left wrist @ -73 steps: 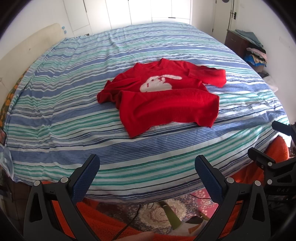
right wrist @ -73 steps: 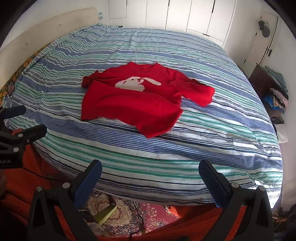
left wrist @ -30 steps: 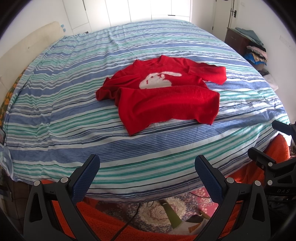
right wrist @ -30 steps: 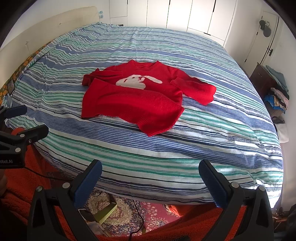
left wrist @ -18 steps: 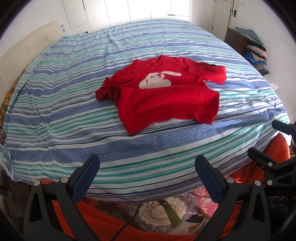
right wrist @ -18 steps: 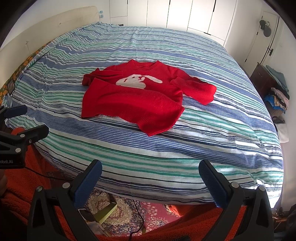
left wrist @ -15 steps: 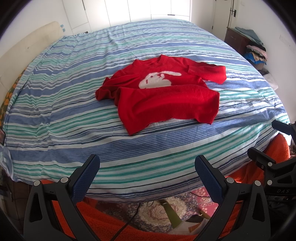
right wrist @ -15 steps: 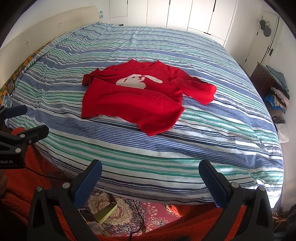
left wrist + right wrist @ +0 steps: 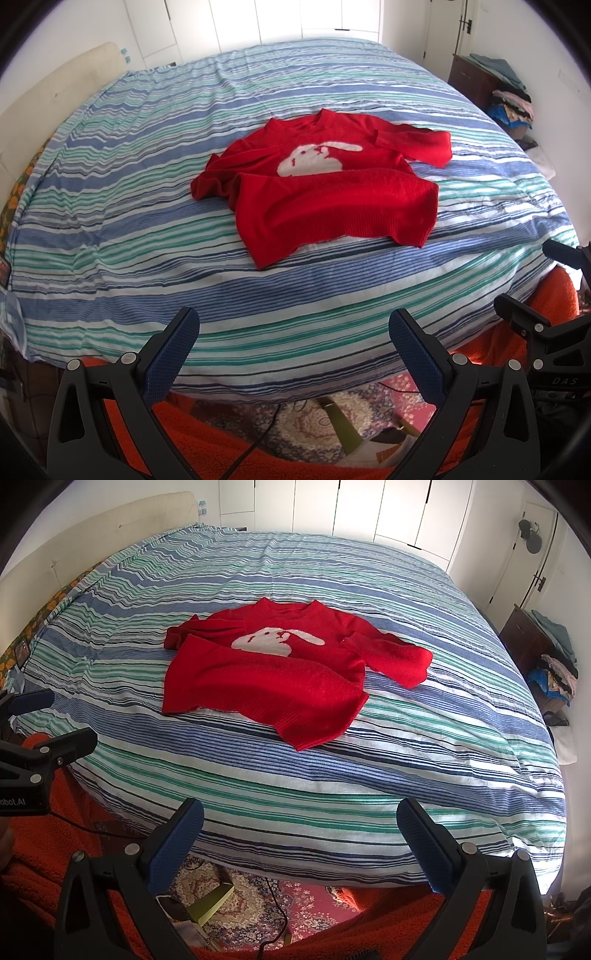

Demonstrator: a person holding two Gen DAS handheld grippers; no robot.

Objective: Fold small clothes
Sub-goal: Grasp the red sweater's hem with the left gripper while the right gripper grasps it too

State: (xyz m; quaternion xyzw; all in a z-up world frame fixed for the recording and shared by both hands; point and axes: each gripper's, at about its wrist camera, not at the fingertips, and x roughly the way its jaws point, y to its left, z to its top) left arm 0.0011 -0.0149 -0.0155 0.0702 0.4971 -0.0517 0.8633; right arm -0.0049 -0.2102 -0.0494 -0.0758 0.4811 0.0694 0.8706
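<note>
A small red sweater (image 9: 325, 188) with a white rabbit on its chest lies on the striped bedspread (image 9: 147, 221), its hem folded up over the lower body. It also shows in the right wrist view (image 9: 273, 675), on the same bedspread (image 9: 406, 757). My left gripper (image 9: 293, 336) is open and empty, held back at the foot of the bed, well short of the sweater. My right gripper (image 9: 299, 823) is open and empty too, beside the left one, also off the bed's near edge.
White wardrobe doors (image 9: 369, 506) stand behind the bed. A cream headboard (image 9: 74, 535) is at the left. A dark dresser with piled clothes (image 9: 506, 96) stands at the right. A patterned rug (image 9: 236, 897) and orange fabric (image 9: 517, 332) lie below the near edge.
Both grippers have drifted slightly, so the sweater sits a little higher and closer in view. The sweater has not moved and both grippers stay open.
</note>
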